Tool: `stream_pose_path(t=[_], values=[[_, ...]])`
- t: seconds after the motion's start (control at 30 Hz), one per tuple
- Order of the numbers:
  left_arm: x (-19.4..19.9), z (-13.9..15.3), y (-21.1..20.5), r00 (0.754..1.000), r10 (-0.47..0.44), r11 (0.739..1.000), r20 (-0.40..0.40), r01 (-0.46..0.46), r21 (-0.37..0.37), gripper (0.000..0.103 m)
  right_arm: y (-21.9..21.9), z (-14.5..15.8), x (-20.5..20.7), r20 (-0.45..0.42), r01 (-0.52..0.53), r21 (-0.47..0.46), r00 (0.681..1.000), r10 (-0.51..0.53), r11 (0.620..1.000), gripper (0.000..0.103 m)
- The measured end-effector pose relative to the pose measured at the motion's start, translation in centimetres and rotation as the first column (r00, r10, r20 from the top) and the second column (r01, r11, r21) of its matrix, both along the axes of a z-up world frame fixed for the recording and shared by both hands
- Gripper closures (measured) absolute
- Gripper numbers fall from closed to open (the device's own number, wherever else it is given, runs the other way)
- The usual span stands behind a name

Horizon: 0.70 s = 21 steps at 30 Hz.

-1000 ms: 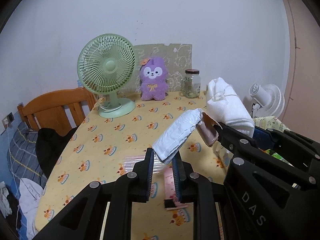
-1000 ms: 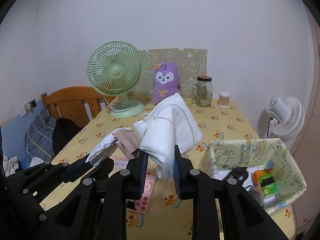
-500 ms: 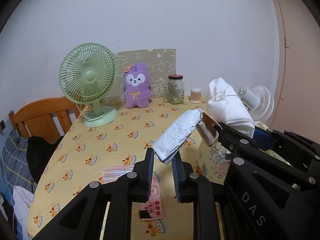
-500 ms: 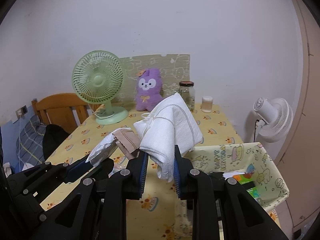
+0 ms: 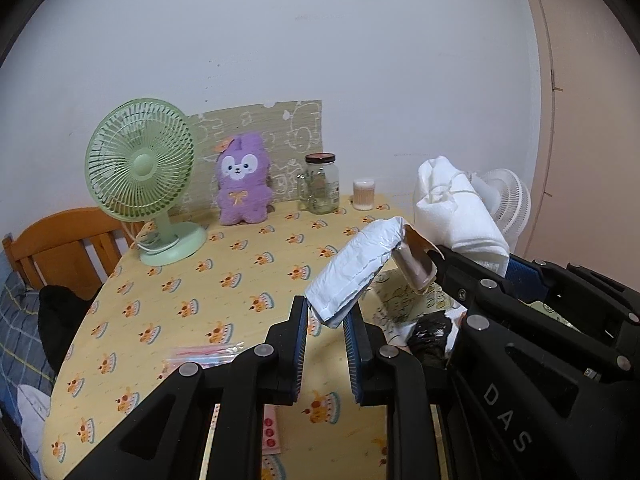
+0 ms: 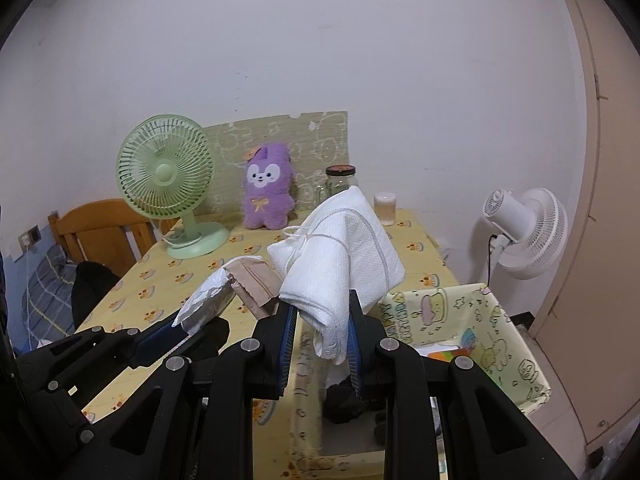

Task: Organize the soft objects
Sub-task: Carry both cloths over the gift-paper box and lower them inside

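My left gripper (image 5: 326, 312) is shut on the corner of a white plastic packet (image 5: 356, 268) with a brown cloth end (image 5: 416, 268); the packet sticks up over the yellow tablecloth (image 5: 192, 280). My right gripper (image 6: 322, 308) is shut on a folded white towel (image 6: 344, 256) tied with string. In the right wrist view the left gripper (image 6: 180, 328) and its packet (image 6: 208, 300) sit just to the left. Below the towel stands a cartoon-print fabric bin (image 6: 500, 344) holding a black item (image 6: 348, 400). A purple plush (image 5: 242, 180) leans against the back wall.
A green desk fan (image 5: 140, 168), a glass jar (image 5: 322, 184) and a small cup (image 5: 364, 194) line the table's back. Pink packets (image 5: 204, 356) lie on the near cloth. A wooden chair (image 5: 60, 244) is at left, a white floor fan (image 6: 524, 228) at right.
Both grippers have swung right together with their loads still held. The fan and plush slid left in both views, and the fabric bin has come under the right gripper.
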State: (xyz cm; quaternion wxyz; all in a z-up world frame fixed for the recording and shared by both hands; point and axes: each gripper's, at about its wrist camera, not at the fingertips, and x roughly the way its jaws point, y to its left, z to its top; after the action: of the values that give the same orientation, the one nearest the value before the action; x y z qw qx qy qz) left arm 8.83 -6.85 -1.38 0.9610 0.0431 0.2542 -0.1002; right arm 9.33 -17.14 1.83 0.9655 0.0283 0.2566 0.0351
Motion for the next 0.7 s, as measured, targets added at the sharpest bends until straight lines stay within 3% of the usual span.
stream_pose_path(t=[0.7], values=[[1.1,-0.7,-5.1,0.995,-0.095,0.995,-0.016,0.095,0.004,0.087,-4.9,-0.8,0.1,-0.005,0.096,0.011,0.995,-0.096,0.995,0.077]])
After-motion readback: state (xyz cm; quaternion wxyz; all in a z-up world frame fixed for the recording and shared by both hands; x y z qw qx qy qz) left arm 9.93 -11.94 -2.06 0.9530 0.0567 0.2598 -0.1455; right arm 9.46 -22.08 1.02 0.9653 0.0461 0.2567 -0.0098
